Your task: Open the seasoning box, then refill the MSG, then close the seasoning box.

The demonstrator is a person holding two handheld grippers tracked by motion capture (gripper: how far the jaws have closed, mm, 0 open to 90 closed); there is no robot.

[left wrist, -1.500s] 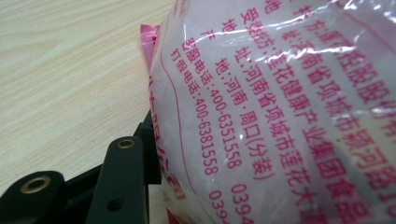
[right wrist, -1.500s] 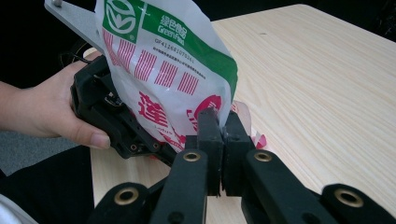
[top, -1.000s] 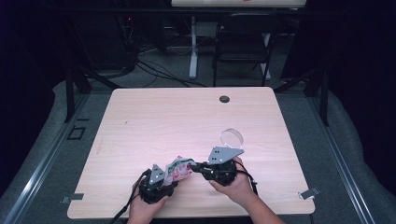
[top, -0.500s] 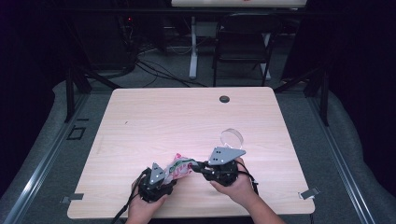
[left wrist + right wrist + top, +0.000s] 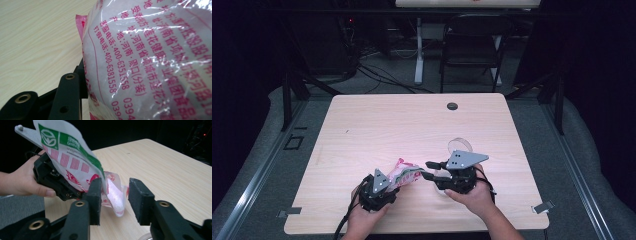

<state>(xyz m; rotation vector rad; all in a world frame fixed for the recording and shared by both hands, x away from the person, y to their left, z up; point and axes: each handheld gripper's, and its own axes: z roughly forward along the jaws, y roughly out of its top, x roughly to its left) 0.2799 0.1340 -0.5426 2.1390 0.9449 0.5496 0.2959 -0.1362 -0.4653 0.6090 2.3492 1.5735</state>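
Bag [image 5: 404, 173] sits low over near edge of table [image 5: 377, 125], held between both grippers, same spot as a second ago. Left gripper [image 5: 384, 186] clamps bag's near end; left gripper view shows plastic with red print pressed on jaw. Right gripper [image 5: 113, 195] jaws just opened wide; bag's far end hangs between pads, touching left pad only. Clear round thing [image 5: 460, 146] lies just behind right gripper. Far half of table bare, lots of room. Dark room, chair [image 5: 472, 45] and cables behind.
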